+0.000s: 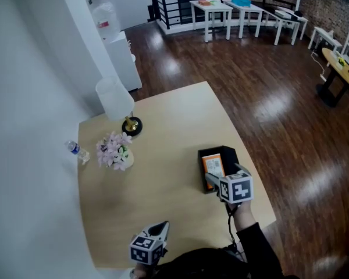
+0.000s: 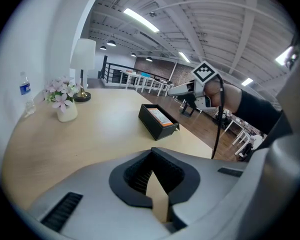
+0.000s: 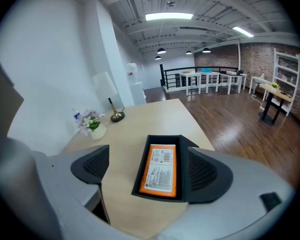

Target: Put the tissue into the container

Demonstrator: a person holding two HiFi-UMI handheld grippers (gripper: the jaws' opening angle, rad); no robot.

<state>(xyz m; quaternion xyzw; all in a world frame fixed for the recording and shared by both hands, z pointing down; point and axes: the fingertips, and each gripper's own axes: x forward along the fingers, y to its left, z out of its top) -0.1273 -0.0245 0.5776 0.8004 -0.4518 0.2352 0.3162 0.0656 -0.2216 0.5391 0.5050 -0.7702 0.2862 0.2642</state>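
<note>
The tissue, an orange packet [image 1: 213,165] [image 3: 161,169], lies flat inside the black open-top container [image 1: 228,153] [image 3: 163,139] near the table's right edge. My right gripper [image 1: 212,181] [image 3: 147,159] hovers just over the container's near end. Its jaws stand wide apart, one on each side of the box, and the pads touch nothing. My left gripper [image 1: 164,225] [image 2: 152,154] hangs low at the table's front edge, away from the box, with its jaws together and nothing between them. In the left gripper view the container [image 2: 151,124] and packet [image 2: 160,117] lie ahead on the table.
A white-shaded lamp [image 1: 115,97], a vase of pink flowers [image 1: 116,153] and a small water bottle [image 1: 75,150] stand at the table's far left by the white wall. The table edge [image 1: 250,161] runs just right of the container, with wooden floor beyond.
</note>
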